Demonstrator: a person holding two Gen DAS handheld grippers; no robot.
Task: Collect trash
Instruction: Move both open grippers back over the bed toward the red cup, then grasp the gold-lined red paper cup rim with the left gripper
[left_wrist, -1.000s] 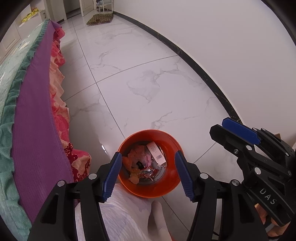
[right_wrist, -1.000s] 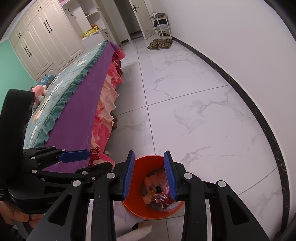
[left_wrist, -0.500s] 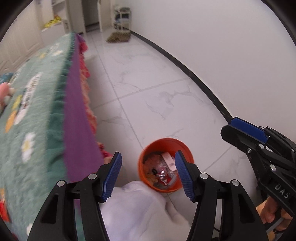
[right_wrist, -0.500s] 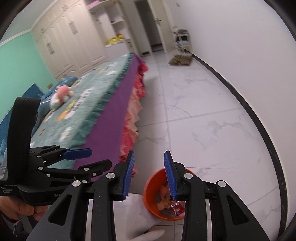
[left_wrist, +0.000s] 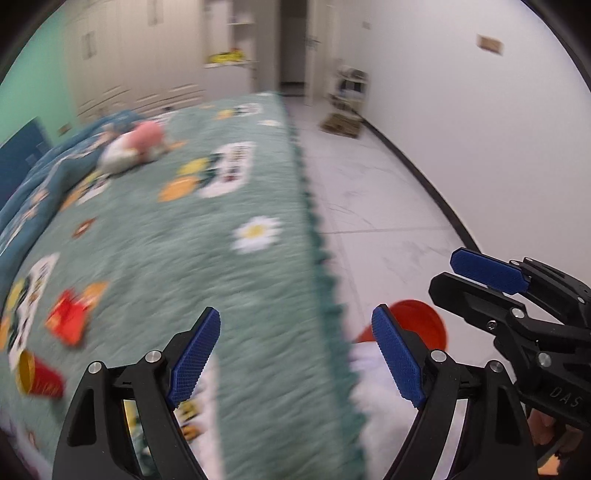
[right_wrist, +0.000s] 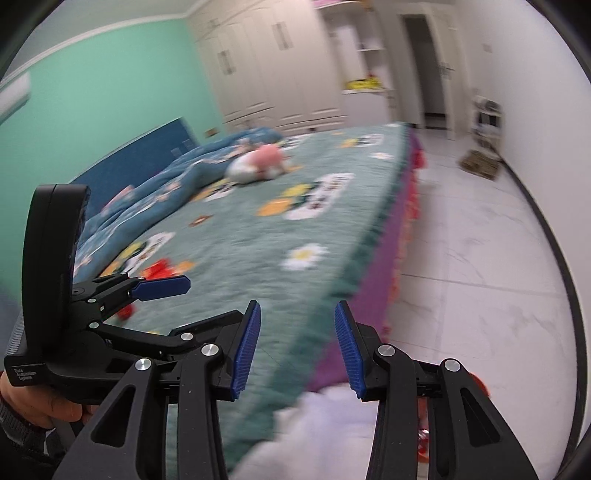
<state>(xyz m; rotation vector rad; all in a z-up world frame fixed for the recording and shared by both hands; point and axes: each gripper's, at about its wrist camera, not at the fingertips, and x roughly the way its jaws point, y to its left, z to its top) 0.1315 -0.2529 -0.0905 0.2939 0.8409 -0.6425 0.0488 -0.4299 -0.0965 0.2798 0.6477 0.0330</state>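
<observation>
A: Left wrist view: the left gripper (left_wrist: 295, 360) is seen empty, jaws opening wide. The red cup (left_wrist: 38, 376) is lying on the bed (left_wrist: 236, 288), off to its left, mouth pointing left.

B: Right wrist view: the right gripper (right_wrist: 297, 350) is seen empty too, jaws opening, partly spread. The cup can't be made out here; red wrappers (right_wrist: 157, 269) are lying far left, so the left gripper is judged nearer.

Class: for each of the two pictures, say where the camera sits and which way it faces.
Left wrist view: sits on the left tool, faces over the bed toward the wardrobe; the right tool shows.
Right wrist view: sits on the right tool, faces along the bed's edge; the left tool and a hand show.
Shared: bed, pink soft toy, floor.
</observation>
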